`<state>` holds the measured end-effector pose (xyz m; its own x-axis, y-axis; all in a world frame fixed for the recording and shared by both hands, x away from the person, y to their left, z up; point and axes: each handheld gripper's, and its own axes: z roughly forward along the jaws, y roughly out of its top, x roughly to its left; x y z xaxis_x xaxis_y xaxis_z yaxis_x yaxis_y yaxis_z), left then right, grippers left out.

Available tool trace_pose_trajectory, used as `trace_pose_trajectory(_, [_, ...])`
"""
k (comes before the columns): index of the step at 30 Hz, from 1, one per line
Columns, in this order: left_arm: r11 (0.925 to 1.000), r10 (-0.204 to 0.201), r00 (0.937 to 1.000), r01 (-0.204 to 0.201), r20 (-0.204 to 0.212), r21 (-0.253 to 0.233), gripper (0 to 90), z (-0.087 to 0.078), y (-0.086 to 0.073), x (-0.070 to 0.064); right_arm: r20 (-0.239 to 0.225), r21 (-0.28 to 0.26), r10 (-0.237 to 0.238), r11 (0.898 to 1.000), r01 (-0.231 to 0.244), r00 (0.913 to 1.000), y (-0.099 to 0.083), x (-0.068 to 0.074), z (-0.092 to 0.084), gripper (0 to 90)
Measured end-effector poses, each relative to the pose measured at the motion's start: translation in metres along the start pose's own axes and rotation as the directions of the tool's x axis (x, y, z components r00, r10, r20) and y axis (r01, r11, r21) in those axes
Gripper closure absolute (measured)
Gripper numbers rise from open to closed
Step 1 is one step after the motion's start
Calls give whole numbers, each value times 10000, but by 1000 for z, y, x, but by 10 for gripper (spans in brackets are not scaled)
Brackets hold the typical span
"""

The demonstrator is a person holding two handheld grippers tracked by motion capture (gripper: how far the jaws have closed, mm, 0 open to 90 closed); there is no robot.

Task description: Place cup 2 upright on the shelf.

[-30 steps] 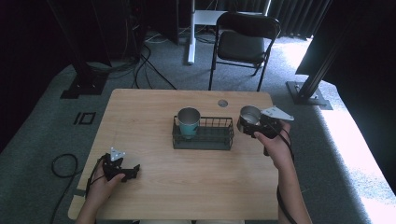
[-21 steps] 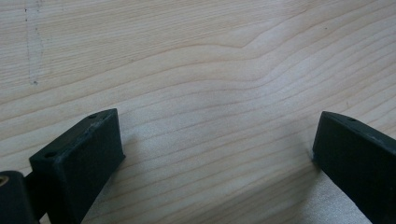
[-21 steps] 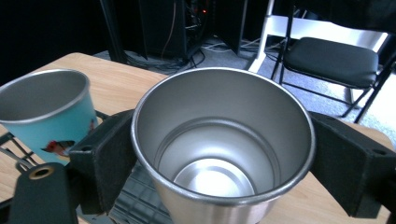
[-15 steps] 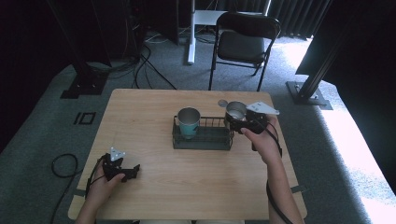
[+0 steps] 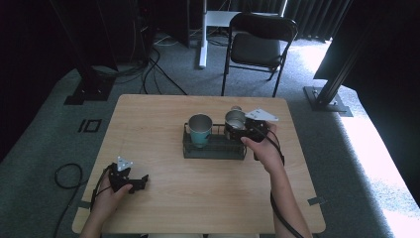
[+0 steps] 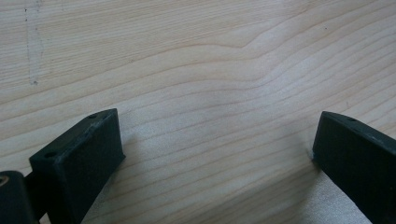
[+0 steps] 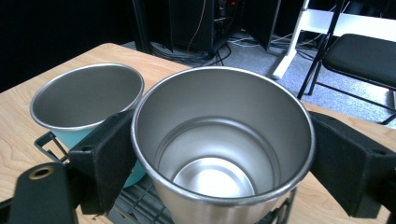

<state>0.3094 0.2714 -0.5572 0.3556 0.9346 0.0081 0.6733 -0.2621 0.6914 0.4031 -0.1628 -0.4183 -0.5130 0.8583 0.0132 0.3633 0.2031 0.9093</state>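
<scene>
My right gripper (image 5: 238, 130) is shut on a steel cup (image 5: 234, 122), upright over the right end of a black wire basket (image 5: 214, 149). In the right gripper view the steel cup (image 7: 224, 140) sits between both jaws, mouth up and empty. A teal cup (image 5: 199, 130) with a steel inside stands in the basket's left end, and the teal cup (image 7: 88, 105) shows just left of the held one. My left gripper (image 5: 141, 181) rests on the table (image 5: 208, 198) near the front left, open, with bare wood (image 6: 210, 116) between its jaws.
A small round object (image 5: 236, 108) lies on the table behind the held cup. A black folding chair (image 5: 257, 44) stands beyond the far edge. Cables lie on the floor at the left (image 5: 64, 173).
My right gripper has carried the steel cup leftward from beside the basket's right end to over that end. The left gripper has stayed put.
</scene>
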Motion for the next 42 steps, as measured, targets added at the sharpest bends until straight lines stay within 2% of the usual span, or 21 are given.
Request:
trace_pose_trajectory(11, [10000, 6, 10000, -6, 1, 3, 25, 0, 0, 0, -137, 478, 15, 9989, -9, 9999, -18, 7, 20, 129])
trace_pose_trajectory(24, [10000, 4, 10000, -4, 3, 4, 25, 0, 0, 0, -183, 801, -154, 9966, 168, 9997, -33, 11, 32, 129])
trace_pose_trajectory(35, [10000, 15, 10000, -15, 5, 12, 25, 0, 0, 0, -189, 834, -16, 9965, 32, 9998, -42, 11, 37, 129])
trace_pose_trajectory(42, [10000, 4, 10000, -4, 3, 3, 25, 0, 0, 0, -244, 768, -140, 9969, 159, 9996, -43, 12, 38, 128])
